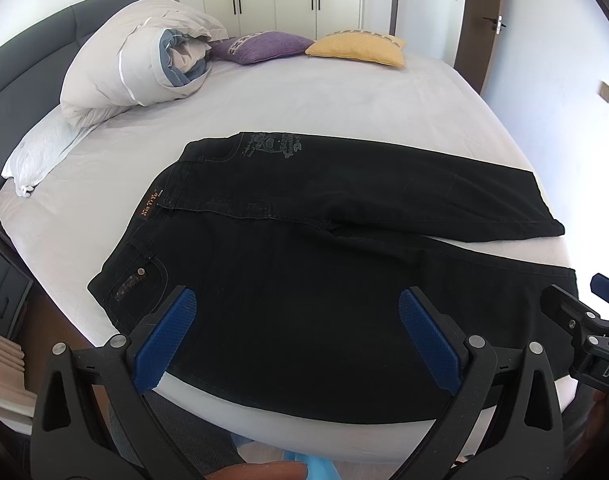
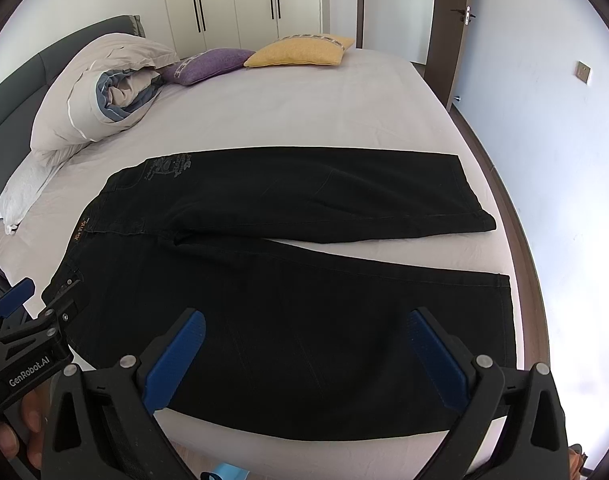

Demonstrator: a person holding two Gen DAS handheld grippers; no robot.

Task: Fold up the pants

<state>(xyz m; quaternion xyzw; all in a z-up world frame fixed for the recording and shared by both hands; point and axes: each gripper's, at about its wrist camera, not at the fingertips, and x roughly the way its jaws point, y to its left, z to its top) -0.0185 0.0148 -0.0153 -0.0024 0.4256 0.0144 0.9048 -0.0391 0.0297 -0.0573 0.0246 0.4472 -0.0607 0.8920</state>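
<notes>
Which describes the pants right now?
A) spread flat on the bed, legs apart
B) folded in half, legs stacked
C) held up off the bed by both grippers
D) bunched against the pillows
A: the black pants lie flat on the bed with a wedge of sheet showing between the two legs, and both the left gripper and right gripper are open above them, gripping nothing.

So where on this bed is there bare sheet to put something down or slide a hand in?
Bare sheet spans the far half, between the black pants and the yellow cushion and purple cushion. A narrow wedge opens between the legs. The head end is crowded by the rolled duvet.
</notes>
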